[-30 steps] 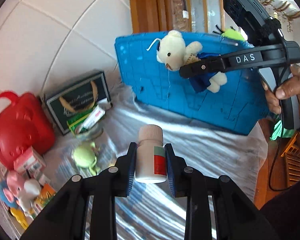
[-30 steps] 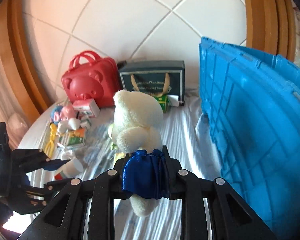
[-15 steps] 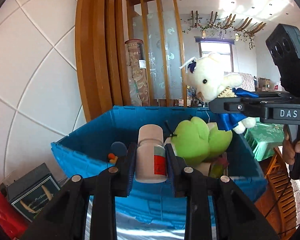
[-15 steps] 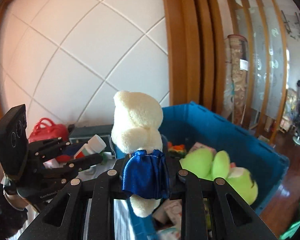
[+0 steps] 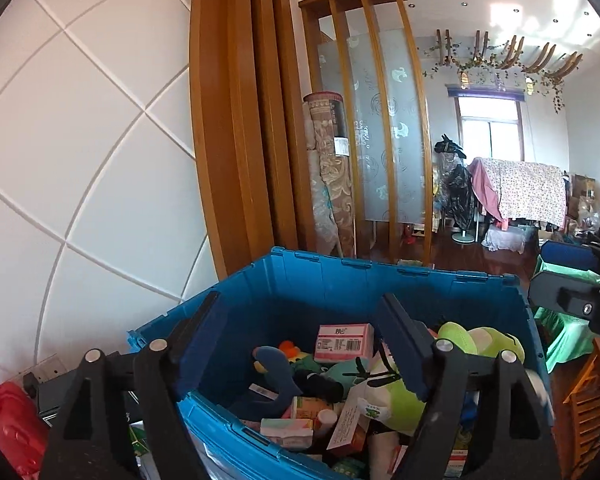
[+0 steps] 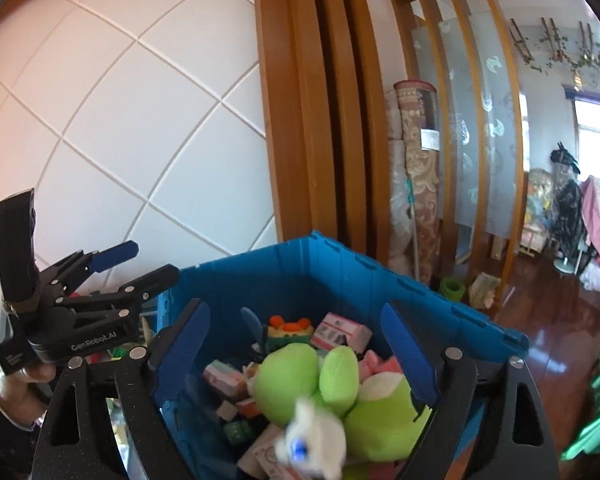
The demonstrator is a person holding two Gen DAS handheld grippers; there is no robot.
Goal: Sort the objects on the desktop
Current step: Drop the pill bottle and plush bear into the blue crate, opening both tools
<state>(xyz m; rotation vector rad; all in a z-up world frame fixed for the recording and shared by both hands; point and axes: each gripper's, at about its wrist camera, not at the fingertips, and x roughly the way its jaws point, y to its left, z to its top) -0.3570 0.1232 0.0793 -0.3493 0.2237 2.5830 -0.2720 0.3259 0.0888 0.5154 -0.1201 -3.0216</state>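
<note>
- While both tools hover above the blue bin: left gripper spread, holding nothing.
- Right gripper spread, holding nothing.
- White teddy bear, blurred, over green plush inside the bin.

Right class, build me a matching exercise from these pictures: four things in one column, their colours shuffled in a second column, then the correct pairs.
Things:
1. crate
2. plush toy
3. handbag
4. small carton

Colours:
a. pink
b. red
c. blue
d. green

Pairs: 1-c, 2-d, 3-b, 4-a
</note>
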